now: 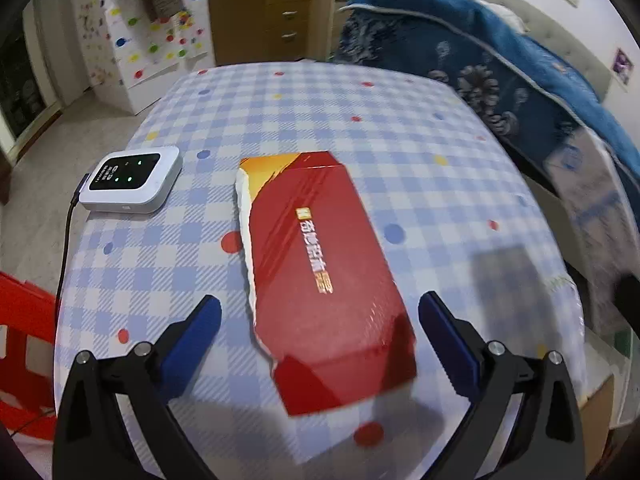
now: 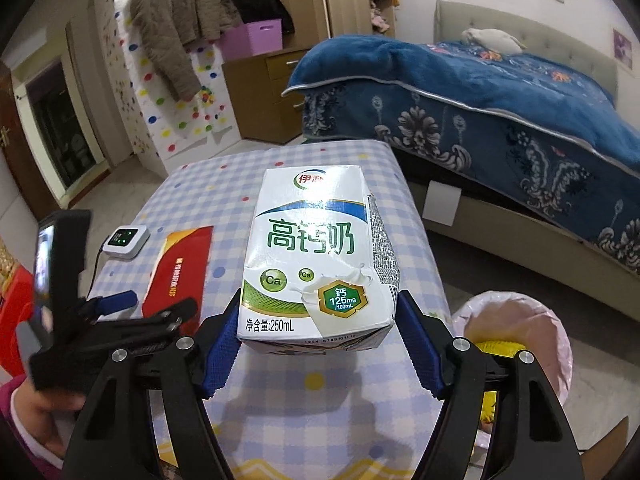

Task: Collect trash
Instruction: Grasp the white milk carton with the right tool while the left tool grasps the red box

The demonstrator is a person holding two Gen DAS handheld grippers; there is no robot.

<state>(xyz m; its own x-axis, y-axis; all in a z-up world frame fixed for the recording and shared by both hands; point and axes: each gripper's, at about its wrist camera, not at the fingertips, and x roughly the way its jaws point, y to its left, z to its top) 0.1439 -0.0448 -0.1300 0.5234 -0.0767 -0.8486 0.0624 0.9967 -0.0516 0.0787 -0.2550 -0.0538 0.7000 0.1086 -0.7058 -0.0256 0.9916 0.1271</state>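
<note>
A flat red box [image 1: 320,276] with gold lettering lies on the checked tablecloth [image 1: 320,112]. My left gripper [image 1: 320,312] is open, its blue pads either side of the box's near end, above it. The red box also shows in the right wrist view [image 2: 178,270], with the left gripper [image 2: 120,302] over it. My right gripper [image 2: 318,320] is shut on a white milk carton [image 2: 316,256] with green lettering, held above the table. A pink-lined trash bin [image 2: 516,340] stands below to the right, with something yellow in it.
A white device [image 1: 132,180] with green lights and a black cable sits at the table's left edge. A red stool [image 1: 24,332] stands at the left. A bed with a blue blanket [image 2: 500,92] is close on the right. A brown dresser [image 1: 260,20] stands behind.
</note>
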